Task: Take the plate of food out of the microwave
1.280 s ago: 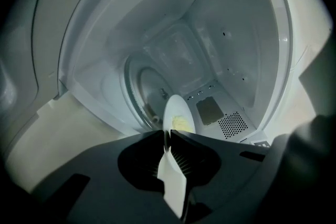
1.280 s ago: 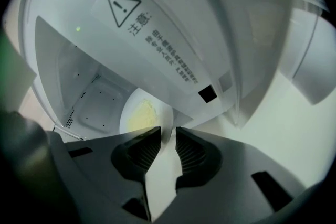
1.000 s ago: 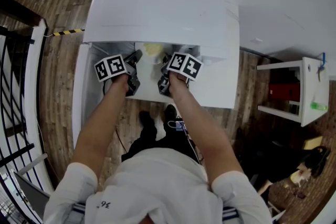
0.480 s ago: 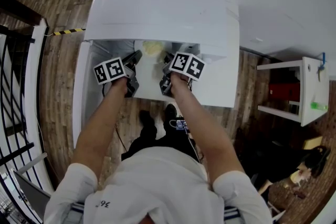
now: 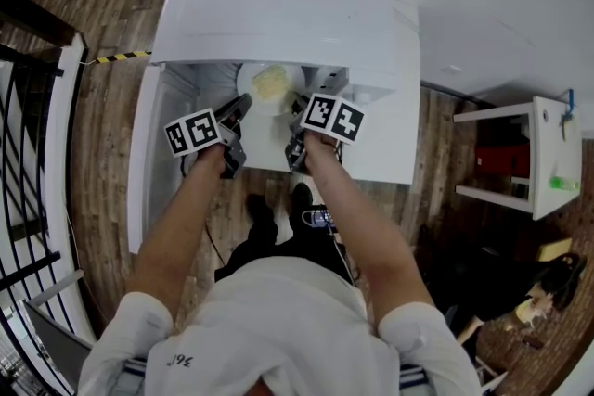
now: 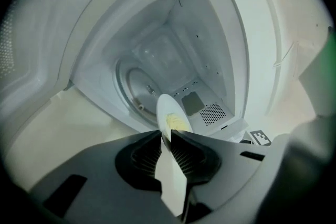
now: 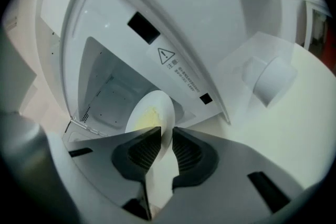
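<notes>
Head view, left to right: the left gripper (image 5: 241,104) and the right gripper (image 5: 299,107) each have their jaws clamped on an opposite edge of the plate of food (image 5: 269,84). The plate sits at upper centre of the frame, in the mouth of the open microwave (image 5: 288,9). The lift is judged done, since the left gripper view shows the turntable (image 6: 137,93) bare behind the plate; what remains is to draw it fully clear and set it down. The plate appears level with the food facing up, and being round it has no long axis, though the line between the two grips runs left to right across the frame.
</notes>
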Available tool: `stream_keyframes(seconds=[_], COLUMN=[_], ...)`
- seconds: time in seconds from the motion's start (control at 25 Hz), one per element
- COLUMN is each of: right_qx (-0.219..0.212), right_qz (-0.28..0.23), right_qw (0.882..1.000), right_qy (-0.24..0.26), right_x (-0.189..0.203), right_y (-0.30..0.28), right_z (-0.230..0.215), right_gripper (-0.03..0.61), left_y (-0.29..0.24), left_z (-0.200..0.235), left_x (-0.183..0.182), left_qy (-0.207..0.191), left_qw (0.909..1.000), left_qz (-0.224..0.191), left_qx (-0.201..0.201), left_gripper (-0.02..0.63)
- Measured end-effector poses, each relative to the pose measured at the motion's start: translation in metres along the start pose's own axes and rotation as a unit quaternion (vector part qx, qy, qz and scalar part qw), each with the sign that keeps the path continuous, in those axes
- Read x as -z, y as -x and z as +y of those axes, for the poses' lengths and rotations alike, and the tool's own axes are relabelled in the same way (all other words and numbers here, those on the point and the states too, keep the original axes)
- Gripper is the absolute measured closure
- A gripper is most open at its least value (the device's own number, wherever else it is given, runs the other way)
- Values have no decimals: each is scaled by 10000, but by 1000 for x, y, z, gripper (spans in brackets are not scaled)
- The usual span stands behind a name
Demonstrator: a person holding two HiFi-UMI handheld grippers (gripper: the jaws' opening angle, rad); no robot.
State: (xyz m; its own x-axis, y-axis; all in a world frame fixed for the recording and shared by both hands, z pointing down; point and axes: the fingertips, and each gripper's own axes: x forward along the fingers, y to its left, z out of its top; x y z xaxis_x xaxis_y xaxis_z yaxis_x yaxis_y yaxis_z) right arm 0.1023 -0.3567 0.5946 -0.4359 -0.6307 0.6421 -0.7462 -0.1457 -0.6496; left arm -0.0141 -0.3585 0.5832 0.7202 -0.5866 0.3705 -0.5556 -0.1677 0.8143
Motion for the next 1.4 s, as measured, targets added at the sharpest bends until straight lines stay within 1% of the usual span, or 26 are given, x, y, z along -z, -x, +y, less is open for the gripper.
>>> stream_keyframes(seconds=[0.12, 0.48, 0.68, 1.0, 1.4], right_qx=[-45, -167, -219, -302, -526], right_qz=[18, 96, 137, 209, 184], right_qw=[9999, 9998, 9995, 9984, 9971], right_qy=[92, 81, 192, 431, 511], right_x=[6, 33, 42, 51, 64], right_y=[15, 60, 86, 129, 174], right_z=[3, 5, 9, 20, 37], right_gripper=[512, 512, 512, 512, 512], left_y=[11, 43, 61, 87, 118], left_z=[-10, -38, -57, -91, -125], left_x=[10, 41, 56, 75, 84], left_qy=[4, 14, -21, -124, -123], left_qw=[10000, 9999, 9999, 9996, 9990], left_qz=[-22, -74, -81, -72, -133], left_qx=[49, 106, 123, 235, 417], left_gripper=[568, 568, 568, 568, 568])
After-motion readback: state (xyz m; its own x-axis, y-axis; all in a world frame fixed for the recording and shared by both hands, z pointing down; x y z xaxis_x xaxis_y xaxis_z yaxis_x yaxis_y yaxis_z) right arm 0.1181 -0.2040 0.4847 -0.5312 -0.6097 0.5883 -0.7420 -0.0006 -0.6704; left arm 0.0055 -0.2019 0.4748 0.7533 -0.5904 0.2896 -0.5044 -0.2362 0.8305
